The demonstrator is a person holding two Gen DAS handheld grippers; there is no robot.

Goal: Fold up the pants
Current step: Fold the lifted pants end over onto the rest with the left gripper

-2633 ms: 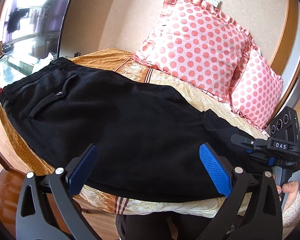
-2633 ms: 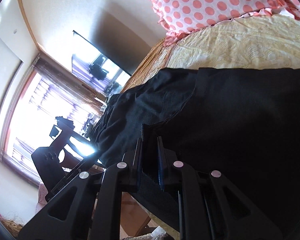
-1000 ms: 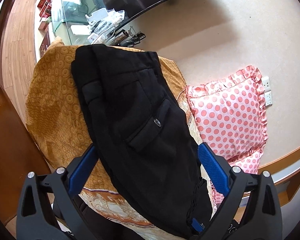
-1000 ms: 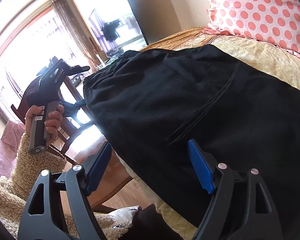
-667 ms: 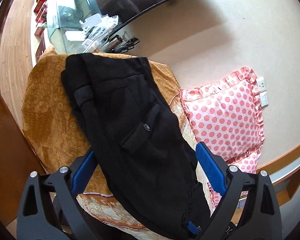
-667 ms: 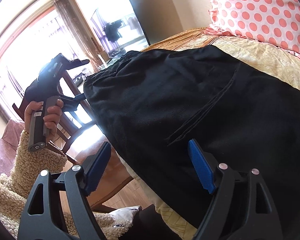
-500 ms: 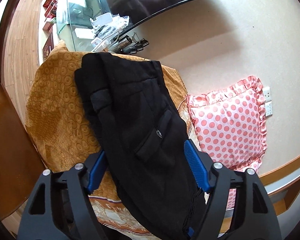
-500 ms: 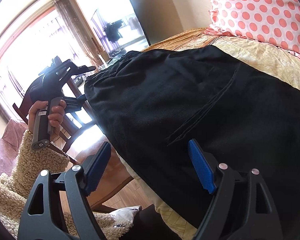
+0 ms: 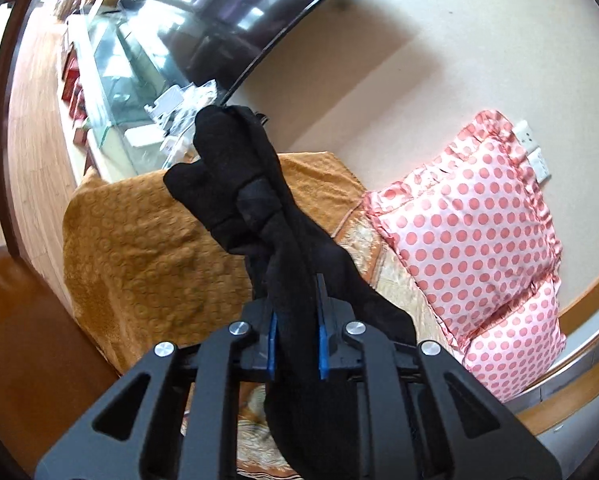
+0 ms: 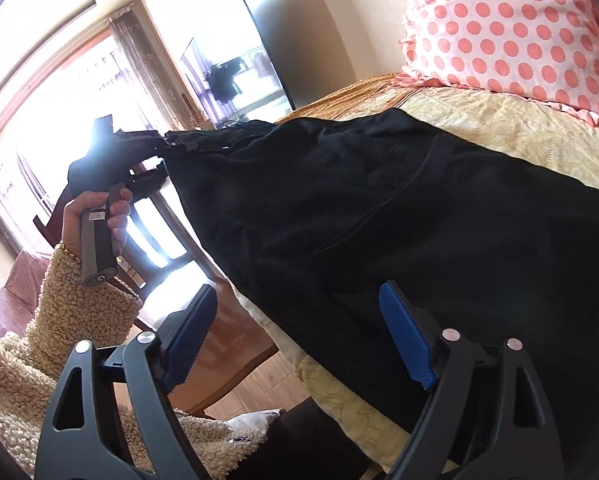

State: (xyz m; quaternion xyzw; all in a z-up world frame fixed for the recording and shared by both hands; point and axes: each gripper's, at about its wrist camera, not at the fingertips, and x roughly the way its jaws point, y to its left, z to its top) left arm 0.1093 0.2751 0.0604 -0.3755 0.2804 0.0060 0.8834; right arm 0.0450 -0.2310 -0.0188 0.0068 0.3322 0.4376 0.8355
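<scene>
Black pants (image 9: 259, 216) lie along the bed, and their near end is bunched and lifted off the cover. My left gripper (image 9: 296, 328) is closing on that end, its blue pads pressing the fabric from both sides. In the right wrist view the same left gripper (image 10: 167, 148), held by a hand (image 10: 95, 208) in a fleecy sleeve, pulls the pants (image 10: 379, 208) up at their far left corner. My right gripper (image 10: 295, 344) hovers at the bed's near edge with its jaws opening. The pants' edge lies between its pads, which do not touch it.
Two pink polka-dot pillows (image 9: 467, 216) lean on the wall behind the bed. An orange patterned cover (image 9: 139, 248) hangs over the bed's end. Beyond it stand a glass stand (image 9: 111, 80) and a dark TV (image 9: 219, 12). A wooden chair (image 10: 159, 240) stands by the window.
My left gripper has shut on the pants' end and risen, bunching the fabric off the bed. My right gripper's jaws stand a little wider and it has shifted sideways.
</scene>
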